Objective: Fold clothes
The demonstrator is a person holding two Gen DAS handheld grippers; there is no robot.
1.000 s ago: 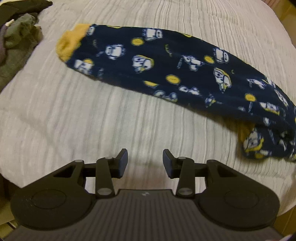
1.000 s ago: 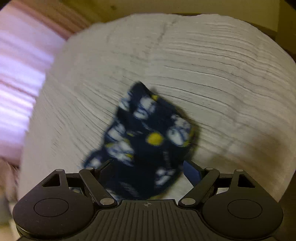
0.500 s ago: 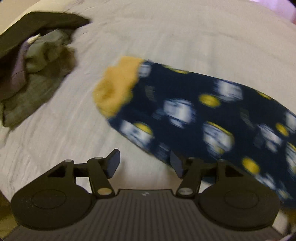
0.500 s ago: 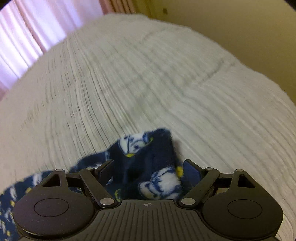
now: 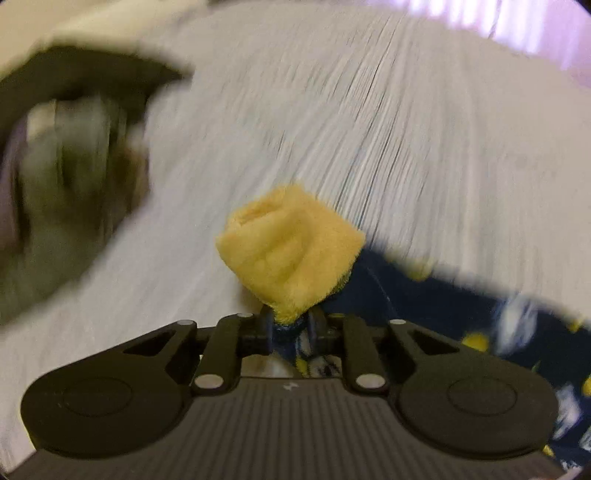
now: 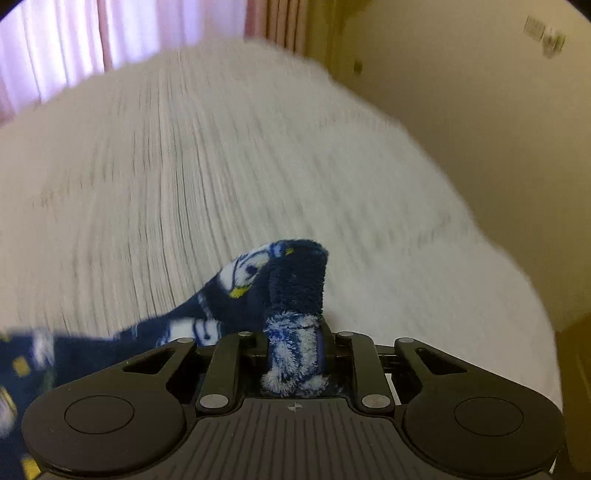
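A navy fleece garment (image 5: 461,314) printed with white and yellow figures lies across the pale ribbed bedcover (image 5: 369,129). Its yellow cuff (image 5: 288,251) bunches up just beyond my left gripper (image 5: 291,326), whose jaws are closing and press on the fleece just below that cuff. In the right wrist view my right gripper (image 6: 293,343) is likewise closing, its jaws squeezing a thick fold of the same navy garment (image 6: 295,280) at its other end. The rest of the fabric trails off to the left there. Both views are blurred by motion.
A heap of dark and olive clothes (image 5: 66,166) lies at the left of the bed. Pink curtains (image 6: 92,33) hang behind the bed, and a beige wall (image 6: 480,129) runs along its right edge.
Both grippers stood open before and have now clamped onto the garment. The left one travelled to the yellow cuff end. The right one rolled and now pinches the fold it had straddled.
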